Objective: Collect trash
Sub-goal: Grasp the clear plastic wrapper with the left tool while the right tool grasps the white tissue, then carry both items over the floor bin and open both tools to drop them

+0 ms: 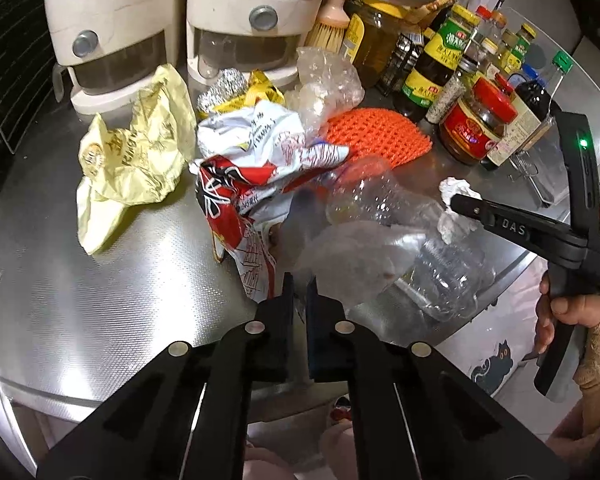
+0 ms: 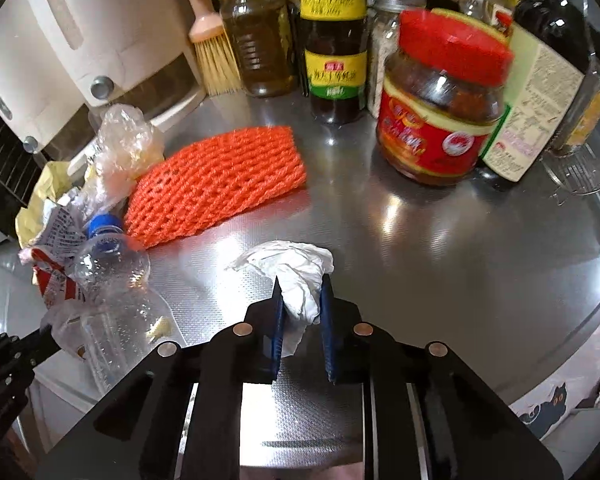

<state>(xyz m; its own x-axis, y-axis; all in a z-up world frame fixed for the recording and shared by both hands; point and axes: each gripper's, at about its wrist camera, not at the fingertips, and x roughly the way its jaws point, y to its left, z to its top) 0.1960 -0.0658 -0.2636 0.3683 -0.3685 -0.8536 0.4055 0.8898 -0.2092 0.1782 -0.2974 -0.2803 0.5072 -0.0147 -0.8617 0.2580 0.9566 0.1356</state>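
Trash is what you're gathering, and it's heaped on the steel counter (image 1: 100, 312) right ahead of both tools. From the left wrist view, your left gripper (image 1: 300, 280) has its jaws nearly together, and it looks like a thin clear plastic film (image 1: 352, 252) is pinched at the tips, though it's blurry so I can't be sure; the clear plastic bottle (image 1: 432, 272) lies just right of the tips, the red and white wrapper (image 1: 236, 200) just left and ahead, the yellow wrapper (image 1: 140, 152) further left. Over on the right wrist view, your right gripper (image 2: 302, 284) is clamped on the white tissue wad (image 2: 296, 276), pads pressing both sides, with the orange foam net (image 2: 220, 184) ahead and left, apart from it. So I'd say you're at the grab step on both hands. Next move calls for lifting straight up, keeping the squeeze, and steering clear of the red-lidded jar (image 2: 440, 108) ahead right.
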